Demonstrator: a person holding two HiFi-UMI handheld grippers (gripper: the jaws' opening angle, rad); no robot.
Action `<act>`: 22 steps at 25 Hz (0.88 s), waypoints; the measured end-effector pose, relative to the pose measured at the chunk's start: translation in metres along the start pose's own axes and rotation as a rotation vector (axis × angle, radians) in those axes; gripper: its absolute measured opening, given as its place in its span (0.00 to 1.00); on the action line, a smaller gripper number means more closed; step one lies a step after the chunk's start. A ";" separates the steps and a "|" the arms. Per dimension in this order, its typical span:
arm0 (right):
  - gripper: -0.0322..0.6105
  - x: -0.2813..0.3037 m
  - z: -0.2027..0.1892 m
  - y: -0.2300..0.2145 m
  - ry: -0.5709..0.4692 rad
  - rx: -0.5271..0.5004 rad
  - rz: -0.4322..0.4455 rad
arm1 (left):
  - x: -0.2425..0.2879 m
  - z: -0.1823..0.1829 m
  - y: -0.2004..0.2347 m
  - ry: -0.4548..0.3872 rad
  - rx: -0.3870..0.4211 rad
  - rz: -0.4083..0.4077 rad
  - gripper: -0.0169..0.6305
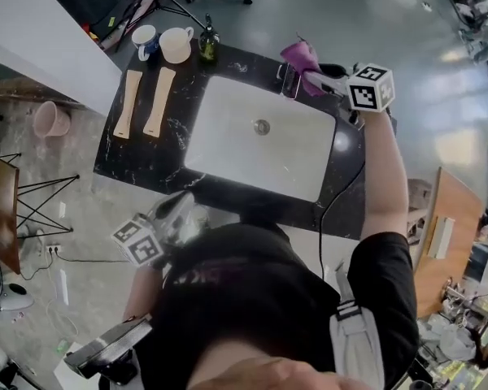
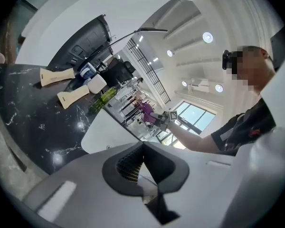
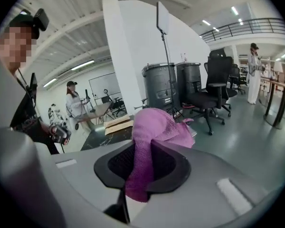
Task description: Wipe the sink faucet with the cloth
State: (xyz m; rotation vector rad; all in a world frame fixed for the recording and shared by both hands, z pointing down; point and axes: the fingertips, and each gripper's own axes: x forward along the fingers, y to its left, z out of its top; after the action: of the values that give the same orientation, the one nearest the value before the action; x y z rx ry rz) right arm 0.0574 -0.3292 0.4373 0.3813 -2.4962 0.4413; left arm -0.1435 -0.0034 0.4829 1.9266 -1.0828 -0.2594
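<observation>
Hiding most of the faucet (image 1: 290, 82), the purple cloth (image 1: 299, 55) hangs at the back rim of the sink (image 1: 228, 140); only a sliver of chrome shows beneath it, and whether cloth and faucet touch is unclear. The right hand-held gripper (image 3: 143, 148) pinches the cloth between its pads, a bunch bulging above the jaws and a tail hanging below. The right arm is stretched far out over the right end of the black worktop (image 1: 146, 157), forearm bare and marker cube uppermost.

The left hand-held gripper (image 2: 142, 146) has its jaws pressed together with nothing between them. In the head view it is blurred, held close to the body off the worktop's front left edge, and the hand carrying it is hidden under its cube. The person's torso covers part of the front edge of the worktop.

Two cups (image 1: 176, 45), a green bottle (image 1: 207, 45) and two beige scrapers (image 1: 159, 101) sit left of the sink.
</observation>
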 end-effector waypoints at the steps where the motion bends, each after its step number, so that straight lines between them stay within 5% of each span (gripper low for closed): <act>1: 0.18 -0.001 -0.010 0.019 0.005 -0.032 -0.004 | -0.002 0.001 0.000 0.004 0.004 -0.010 0.03; 5: 0.18 0.012 -0.065 0.081 0.100 -0.145 -0.031 | -0.007 0.001 0.004 0.010 0.023 -0.060 0.03; 8: 0.18 0.029 -0.099 0.098 0.152 -0.137 -0.024 | -0.008 0.002 0.005 0.008 0.015 -0.064 0.03; 14: 0.18 0.042 -0.113 0.040 0.138 -0.023 -0.103 | -0.008 0.004 0.007 0.013 0.015 -0.019 0.03; 18: 0.18 0.058 -0.129 0.011 0.212 -0.057 -0.113 | -0.002 0.001 0.010 0.026 0.003 0.030 0.03; 22: 0.18 0.072 -0.116 -0.036 0.075 0.052 -0.183 | 0.009 -0.005 0.012 0.030 -0.003 0.055 0.03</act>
State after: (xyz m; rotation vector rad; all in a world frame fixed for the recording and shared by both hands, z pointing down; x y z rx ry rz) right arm 0.0696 -0.3289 0.5779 0.5972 -2.3553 0.4391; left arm -0.1422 -0.0097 0.4972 1.8896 -1.1126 -0.2007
